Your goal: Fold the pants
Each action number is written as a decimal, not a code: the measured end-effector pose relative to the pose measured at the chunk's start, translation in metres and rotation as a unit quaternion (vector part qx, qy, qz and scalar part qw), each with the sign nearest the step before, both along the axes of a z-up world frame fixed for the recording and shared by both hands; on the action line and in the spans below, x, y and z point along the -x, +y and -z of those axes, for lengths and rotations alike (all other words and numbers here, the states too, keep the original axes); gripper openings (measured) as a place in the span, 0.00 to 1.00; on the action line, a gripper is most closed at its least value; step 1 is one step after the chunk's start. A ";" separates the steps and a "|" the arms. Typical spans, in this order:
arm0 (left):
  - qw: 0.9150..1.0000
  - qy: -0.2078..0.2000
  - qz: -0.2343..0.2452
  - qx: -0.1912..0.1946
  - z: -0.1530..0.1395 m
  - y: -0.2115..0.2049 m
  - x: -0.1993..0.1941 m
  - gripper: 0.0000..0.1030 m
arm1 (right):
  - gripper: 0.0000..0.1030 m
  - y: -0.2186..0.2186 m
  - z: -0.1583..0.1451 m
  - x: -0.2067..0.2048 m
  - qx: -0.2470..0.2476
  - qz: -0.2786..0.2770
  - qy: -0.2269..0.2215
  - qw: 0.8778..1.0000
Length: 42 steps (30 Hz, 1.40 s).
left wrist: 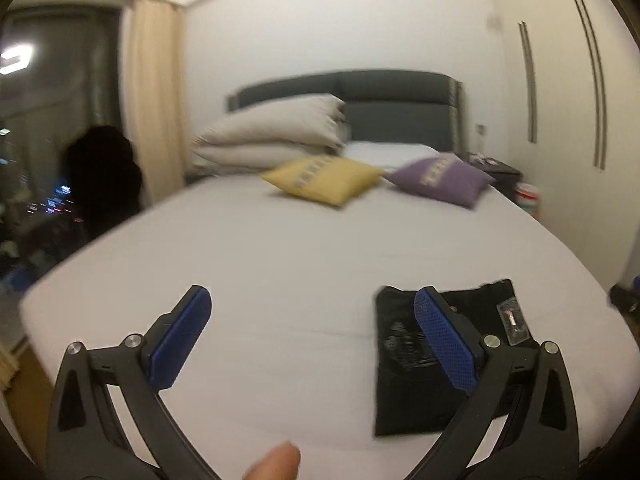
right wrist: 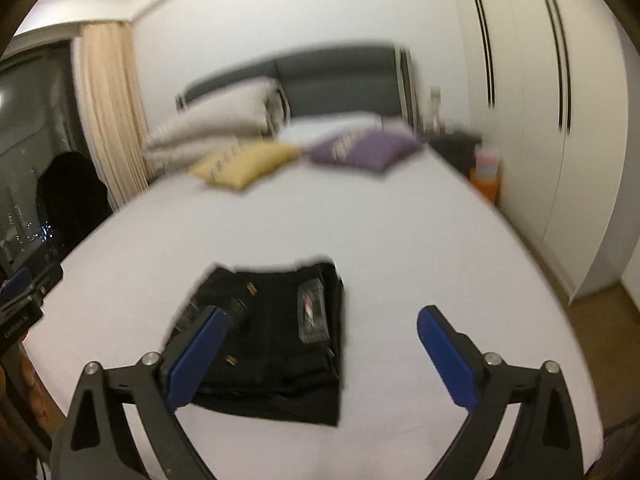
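As folded, pants (right wrist: 272, 340), long axis toward headboard (right wrist: 332, 80)

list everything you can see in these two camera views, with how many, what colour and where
pants: one, black, folded flat on the near part of the bed
bed: one, white sheet, dark grey headboard
cushions: two, yellow and purple, side by side near the head of the bed
folded duvet: one, beige, stacked at the head of the bed
curtain: one, cream, beside the dark window
wardrobe: white doors, along the bed's far side
left gripper: black, blue pads, open, empty
right gripper: black, blue pads, open, above the pants
fingertip: one, bottom edge, left view
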State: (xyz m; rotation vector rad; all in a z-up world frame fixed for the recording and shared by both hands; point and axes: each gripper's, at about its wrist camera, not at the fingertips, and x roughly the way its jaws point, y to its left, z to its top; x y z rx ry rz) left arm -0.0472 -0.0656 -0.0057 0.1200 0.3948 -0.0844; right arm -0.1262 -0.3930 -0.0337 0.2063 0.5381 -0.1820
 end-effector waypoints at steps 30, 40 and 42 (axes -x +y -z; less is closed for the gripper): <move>0.974 0.223 0.039 0.001 0.022 -0.030 0.034 1.00 | 1.00 0.055 -0.040 0.053 0.018 0.034 0.106 0.994; 0.973 0.230 0.035 -0.001 0.028 -0.030 0.026 1.00 | 1.00 0.062 -0.035 0.048 0.021 0.027 0.119 0.992; 0.972 0.231 0.035 -0.001 0.029 -0.030 0.025 1.00 | 1.00 0.062 -0.034 0.048 0.021 0.026 0.121 0.992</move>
